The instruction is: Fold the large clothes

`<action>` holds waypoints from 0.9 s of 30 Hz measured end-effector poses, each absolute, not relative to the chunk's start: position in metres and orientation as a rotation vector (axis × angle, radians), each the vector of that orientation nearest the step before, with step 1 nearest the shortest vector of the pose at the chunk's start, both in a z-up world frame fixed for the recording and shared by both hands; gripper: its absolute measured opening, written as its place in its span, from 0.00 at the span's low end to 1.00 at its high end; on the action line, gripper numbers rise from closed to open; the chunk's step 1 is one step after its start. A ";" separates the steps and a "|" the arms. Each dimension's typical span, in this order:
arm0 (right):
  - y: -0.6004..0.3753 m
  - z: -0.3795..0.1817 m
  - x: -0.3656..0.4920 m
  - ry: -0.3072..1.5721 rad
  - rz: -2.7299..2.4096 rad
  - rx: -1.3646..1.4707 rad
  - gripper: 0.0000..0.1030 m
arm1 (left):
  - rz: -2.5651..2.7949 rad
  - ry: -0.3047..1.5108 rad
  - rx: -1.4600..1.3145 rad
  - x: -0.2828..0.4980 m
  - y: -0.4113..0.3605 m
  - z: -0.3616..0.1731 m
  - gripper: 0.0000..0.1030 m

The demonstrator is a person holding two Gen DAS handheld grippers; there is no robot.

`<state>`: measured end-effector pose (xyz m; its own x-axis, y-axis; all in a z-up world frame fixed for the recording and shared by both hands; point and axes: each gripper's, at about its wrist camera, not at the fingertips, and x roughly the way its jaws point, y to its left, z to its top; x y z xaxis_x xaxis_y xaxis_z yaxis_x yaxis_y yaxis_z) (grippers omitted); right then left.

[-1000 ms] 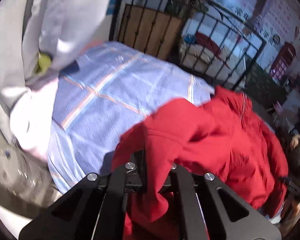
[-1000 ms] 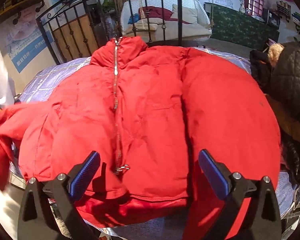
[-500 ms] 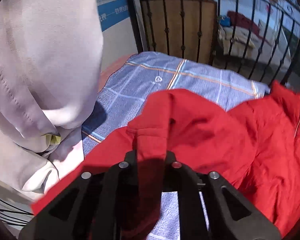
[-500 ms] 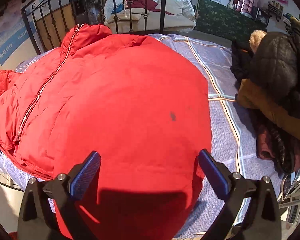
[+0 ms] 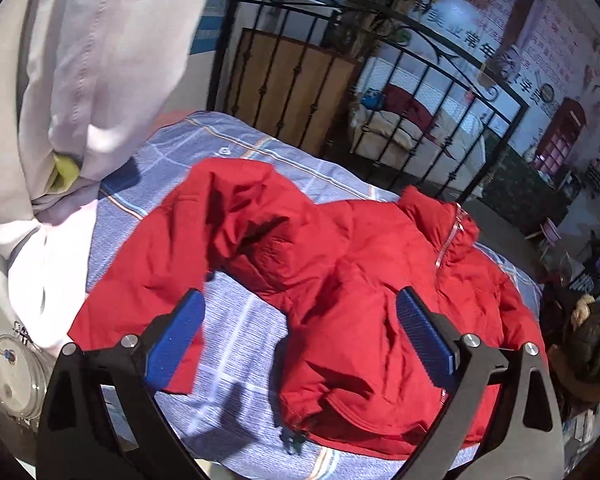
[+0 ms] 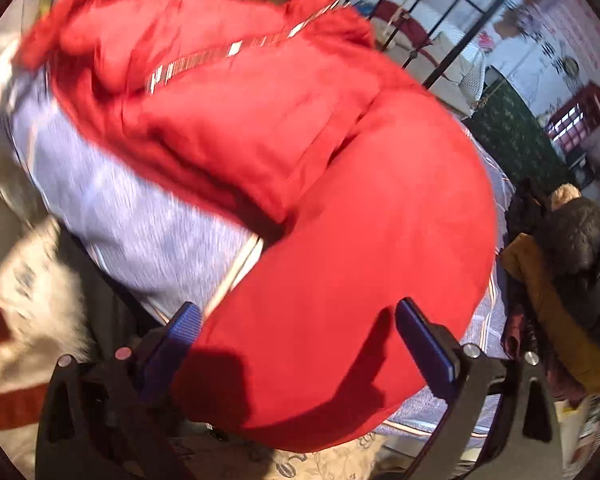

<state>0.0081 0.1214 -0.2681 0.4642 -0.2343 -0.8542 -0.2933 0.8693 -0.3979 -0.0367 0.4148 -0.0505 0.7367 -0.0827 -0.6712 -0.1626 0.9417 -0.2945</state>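
The puffy red jacket (image 5: 340,264) sprawls across the bed (image 5: 236,328) toward its near edge, soft, bulky and likely slippery, best pinched at cuff or hem, while the left gripper (image 5: 300,328) is opening, empty, and the right gripper (image 6: 296,340) is closing around its sleeve.

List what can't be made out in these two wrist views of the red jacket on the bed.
- Right wrist view: motion blur smears the red jacket and its zipper.
- Right wrist view: whether the closing right claw touches the fabric.
- Left wrist view: the opening left claw's frame hides the jacket's hem.
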 end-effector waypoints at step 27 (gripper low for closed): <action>-0.260 -0.122 0.016 0.955 -0.544 0.237 0.75 | -0.497 1.061 0.178 0.007 -0.010 -0.221 0.95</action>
<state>0.0157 -0.2603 -0.1215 0.4572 -0.3344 -0.8241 0.5378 0.8420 -0.0433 0.0073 -0.0101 -0.2212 0.3903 -0.3047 -0.8688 0.4725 0.8762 -0.0951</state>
